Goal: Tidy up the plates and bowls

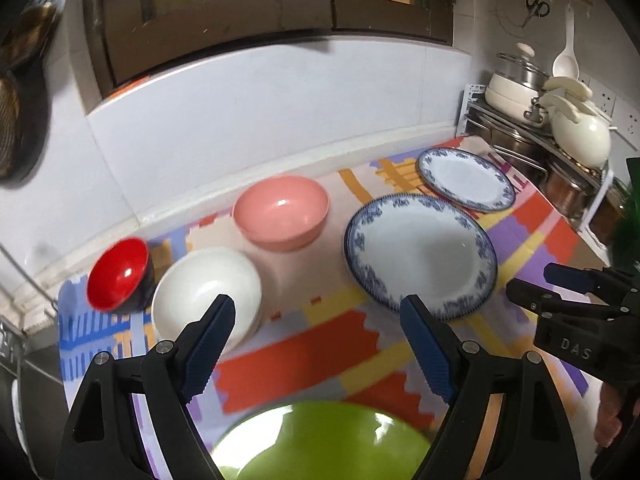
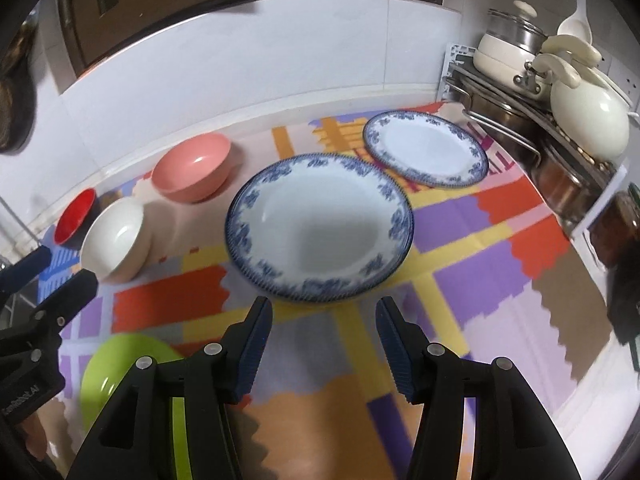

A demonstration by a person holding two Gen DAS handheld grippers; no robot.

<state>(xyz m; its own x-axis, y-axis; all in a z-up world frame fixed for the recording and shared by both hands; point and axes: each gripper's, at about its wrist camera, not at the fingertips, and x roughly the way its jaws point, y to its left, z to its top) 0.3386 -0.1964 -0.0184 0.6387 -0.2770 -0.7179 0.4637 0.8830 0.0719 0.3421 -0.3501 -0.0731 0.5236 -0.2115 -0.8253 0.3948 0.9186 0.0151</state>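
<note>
Approach step: right gripper [image 2: 324, 312], fingers apart and empty, faces the near plate [image 2: 320, 226] on the mat; left gripper [image 1: 316, 312], also spread, hangs above the green bowl [image 1: 324, 440] (bowls unstacked); next, likely grip the plate's rim

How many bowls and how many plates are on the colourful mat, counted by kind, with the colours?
Bowls: 4 — glossy red bowl, plain white bowl, pink bowl, lime-green bowl.
Plates: 2 — larger white plate with blue floral rim, smaller white plate with blue floral rim.
Total: 6 dishes.
</note>
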